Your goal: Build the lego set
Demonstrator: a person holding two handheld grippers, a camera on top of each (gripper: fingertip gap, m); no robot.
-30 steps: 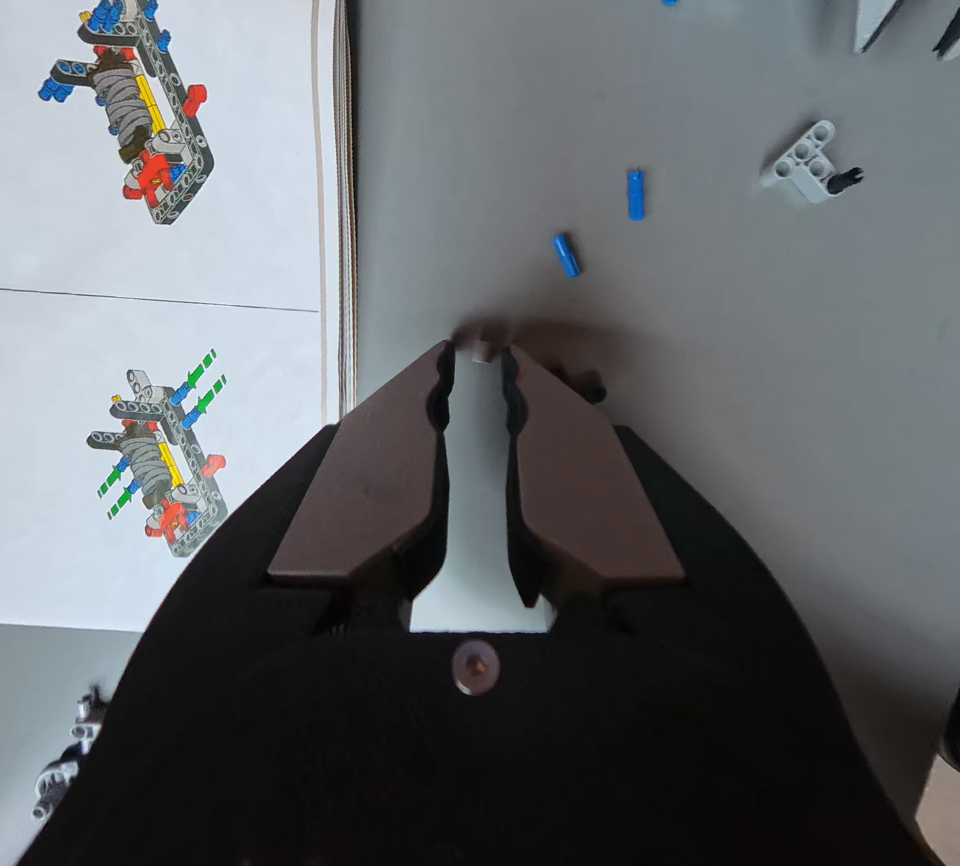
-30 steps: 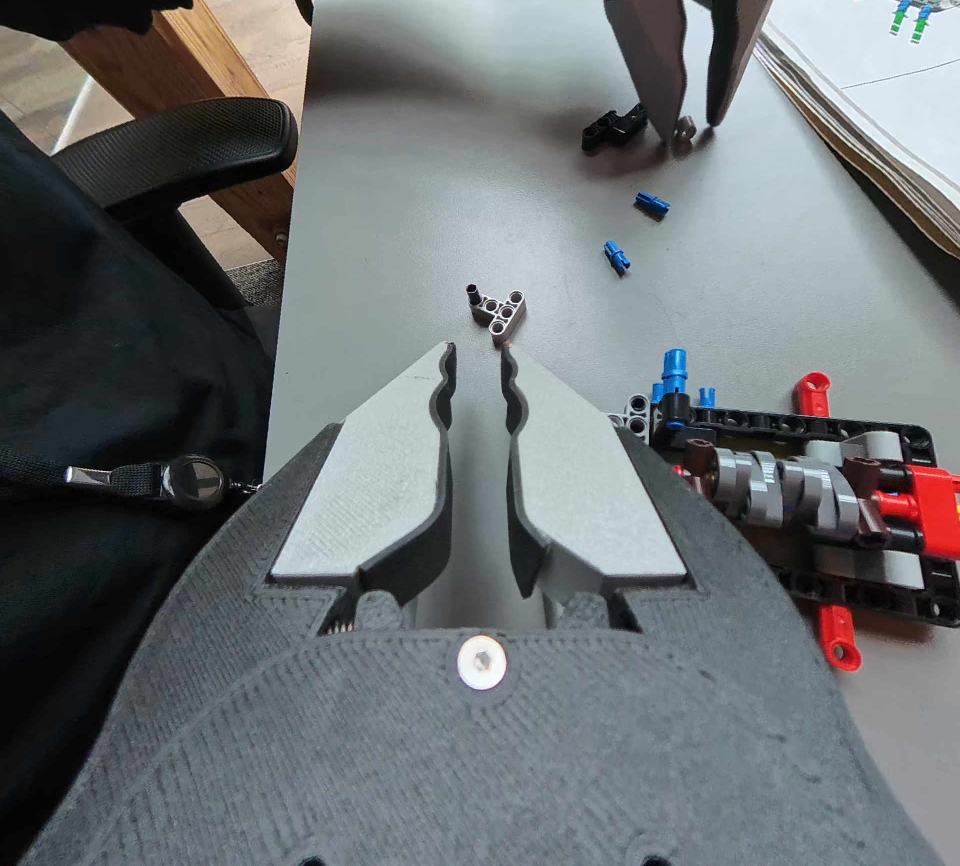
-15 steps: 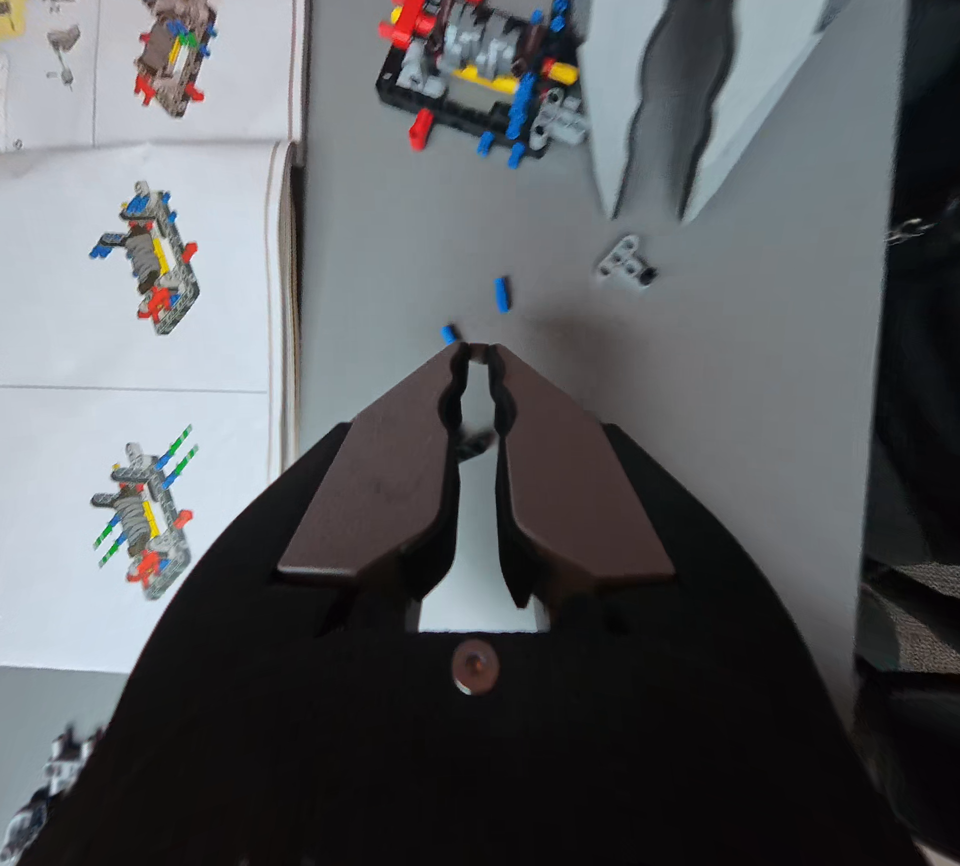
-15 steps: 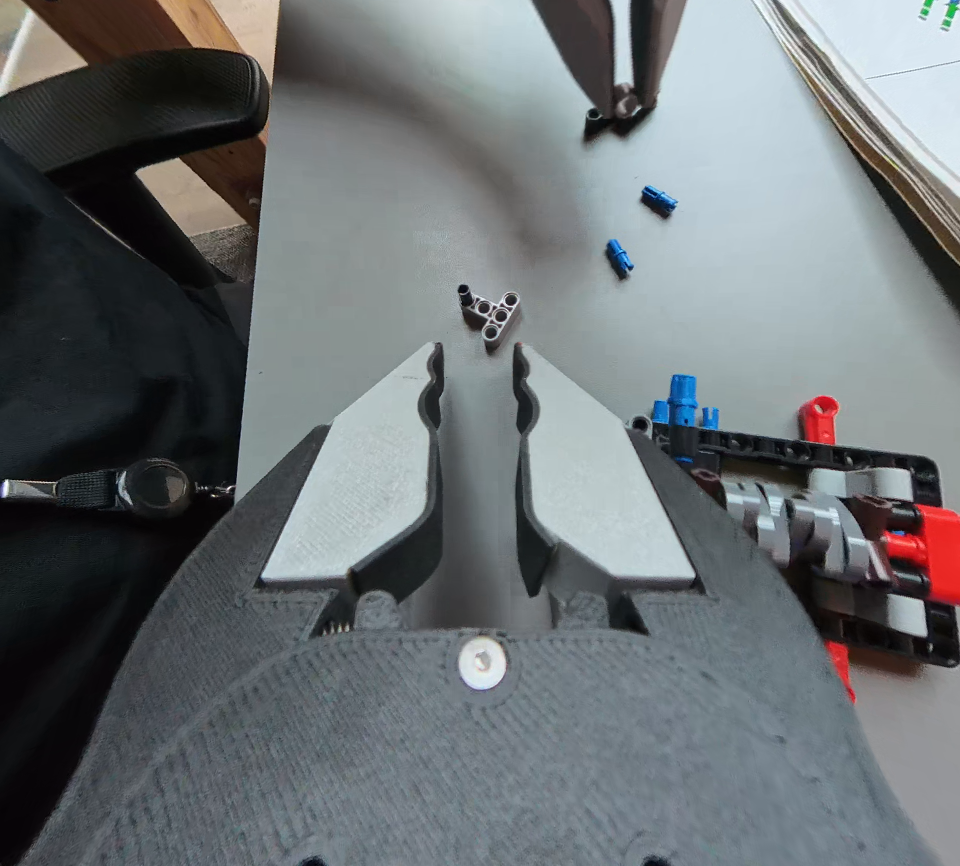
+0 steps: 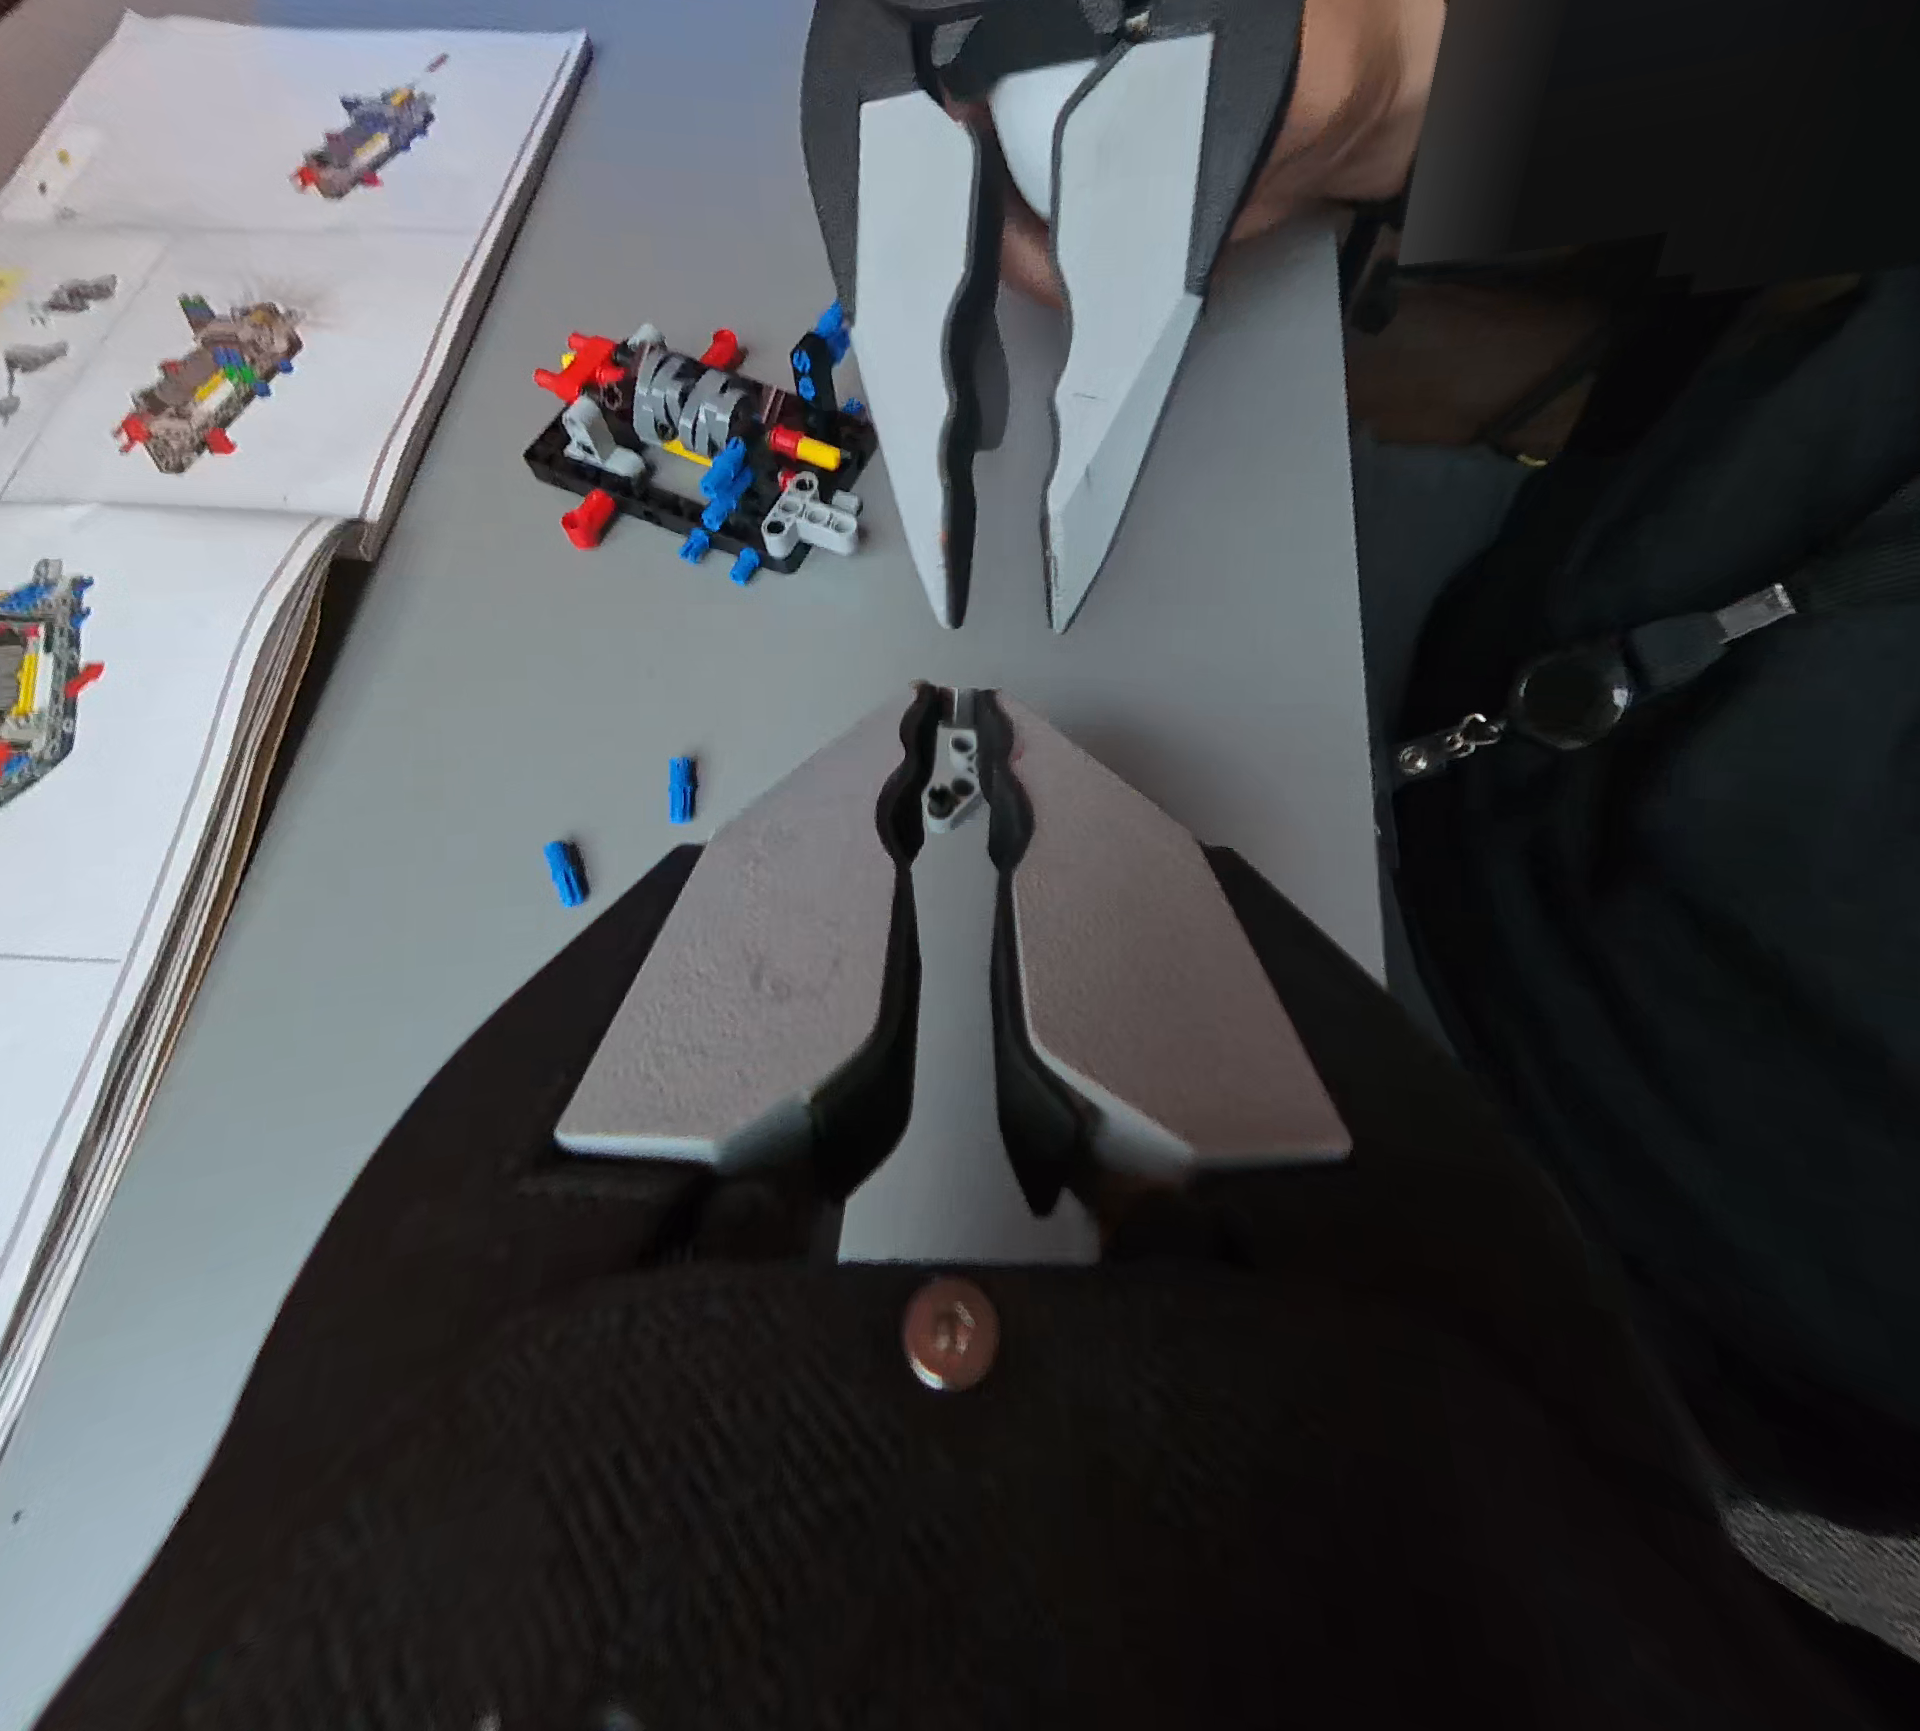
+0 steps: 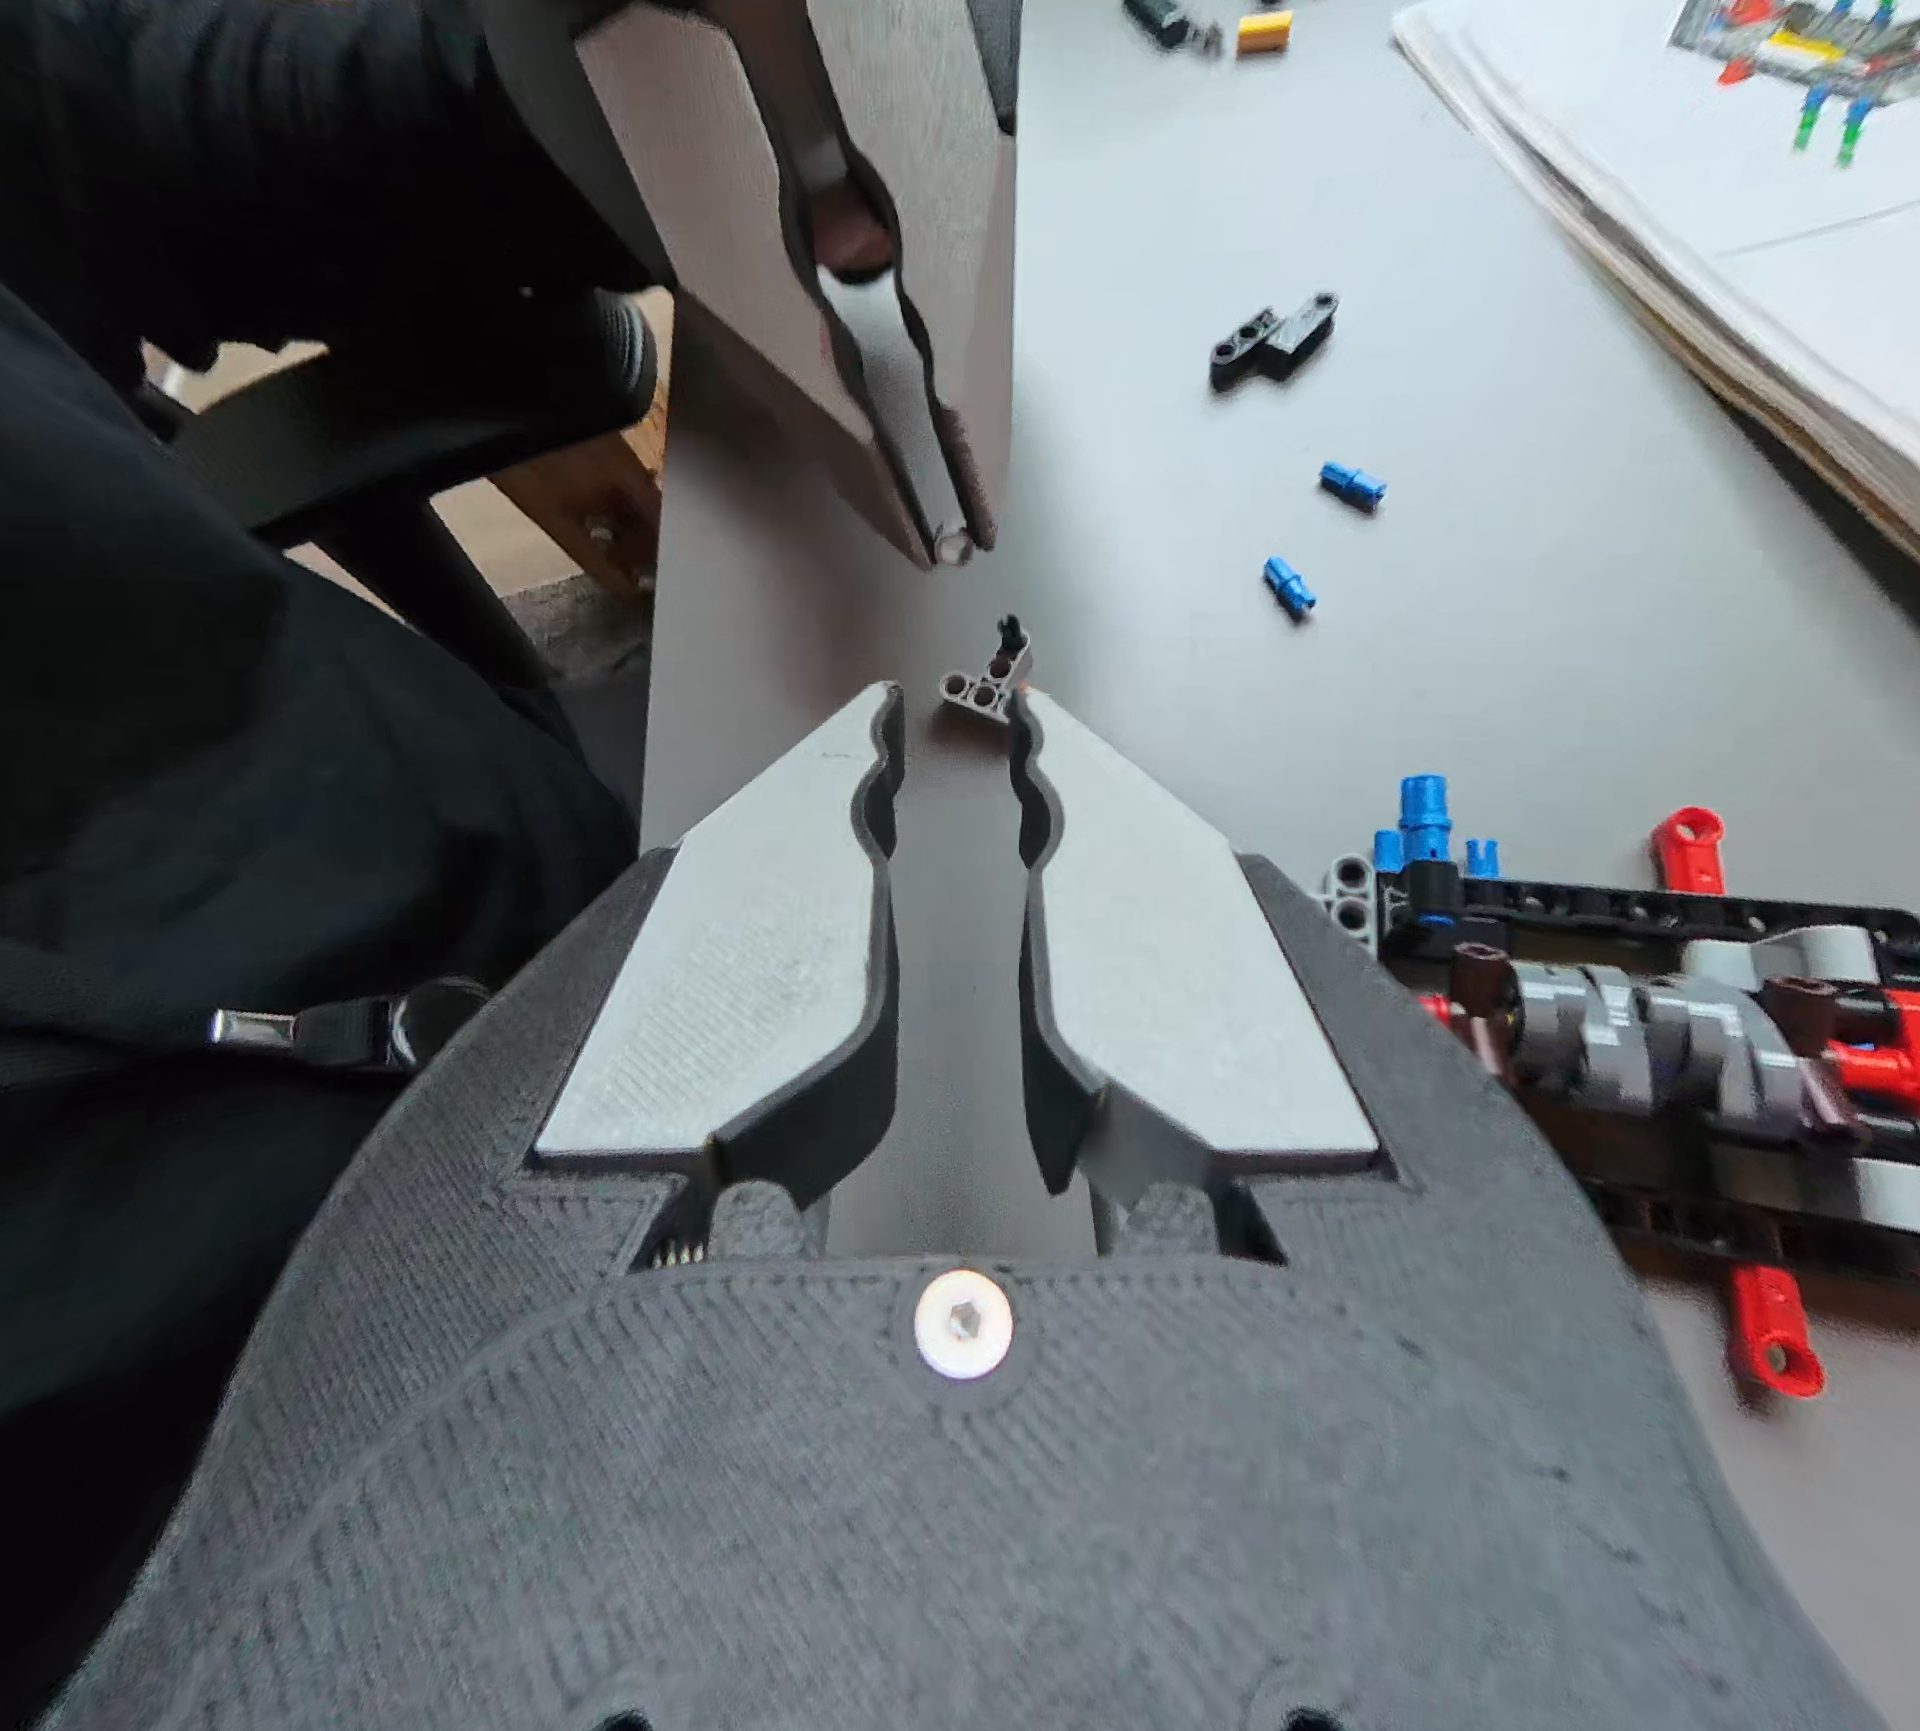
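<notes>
The right gripper is spread open, with nothing in it. Right in front of its tips, on the grey worktop, lies a little grey corner piece. The piece sits a bit toward the gripper's right finger, touching it or nearly so. A black pin sticks out of the far end of the piece and points away from this gripper.

The left gripper comes in from the other side, tips down, just past the pin. Its fingers are pressed together on a small round piece held at the very tip. The wrist view of this gripper shows the corner piece through the gap between its fingers, so the piece lies under and between both grippers.

So the right gripper is the nearer one to grab the corner piece. I think it only needs to go a little forward and close. The long side of the piece runs away from it, so the fingers would squeeze the two flat sides. Then the left gripper could push its round piece onto the pin.

The big black build sits off to the right gripper's right.
</notes>
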